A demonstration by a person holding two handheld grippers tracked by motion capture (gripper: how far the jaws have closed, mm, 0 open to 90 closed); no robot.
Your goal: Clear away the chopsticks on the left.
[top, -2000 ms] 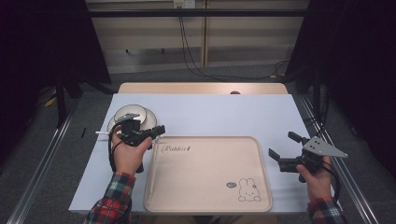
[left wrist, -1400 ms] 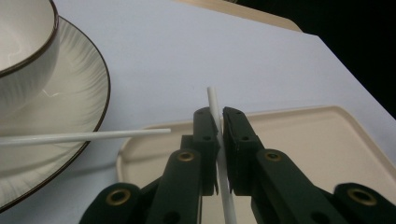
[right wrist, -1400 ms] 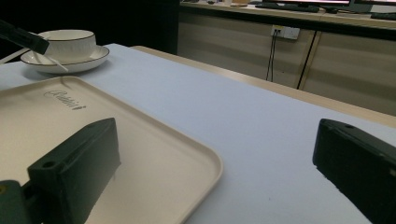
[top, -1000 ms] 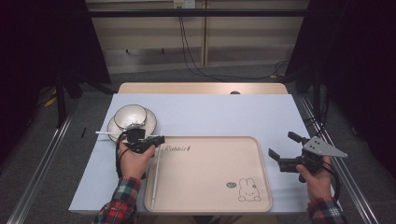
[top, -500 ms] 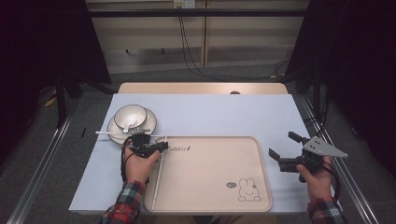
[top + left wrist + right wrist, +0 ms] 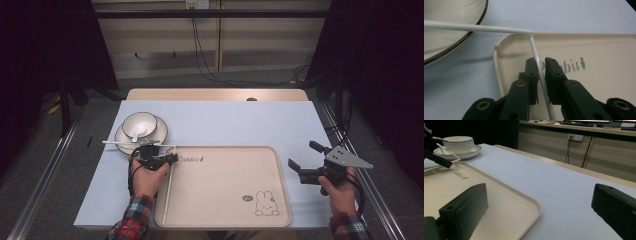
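Note:
My left gripper (image 6: pixel 169 159) (image 6: pixel 542 61) is at the far left corner of the beige rabbit tray (image 6: pixel 225 200) (image 6: pixel 599 82). It is shut on a thin white chopstick (image 6: pixel 167 197) (image 6: pixel 534 50) that runs along the tray's left rim. A second white chopstick (image 6: pixel 120 143) (image 6: pixel 474 27) lies crosswise, from the saucer's edge to the tip of the first. Behind them a white bowl (image 6: pixel 141 125) (image 6: pixel 457 142) with a spoon in it stands on a saucer (image 6: pixel 444 42). My right gripper (image 6: pixel 304 155) (image 6: pixel 541 202) stands open to the right of the tray, with nothing between its jaws.
A pale blue cloth (image 6: pixel 240 125) covers the table. The table's right edge (image 6: pixel 350 165) is close to my right hand. Metal rails run along both sides on the floor. The tray's inside is bare apart from a printed rabbit (image 6: pixel 265 204).
My left hand has come away from the bowl, toward the near side and a little right, to the tray's left corner. It carries the chopstick with it. The right hand has kept still.

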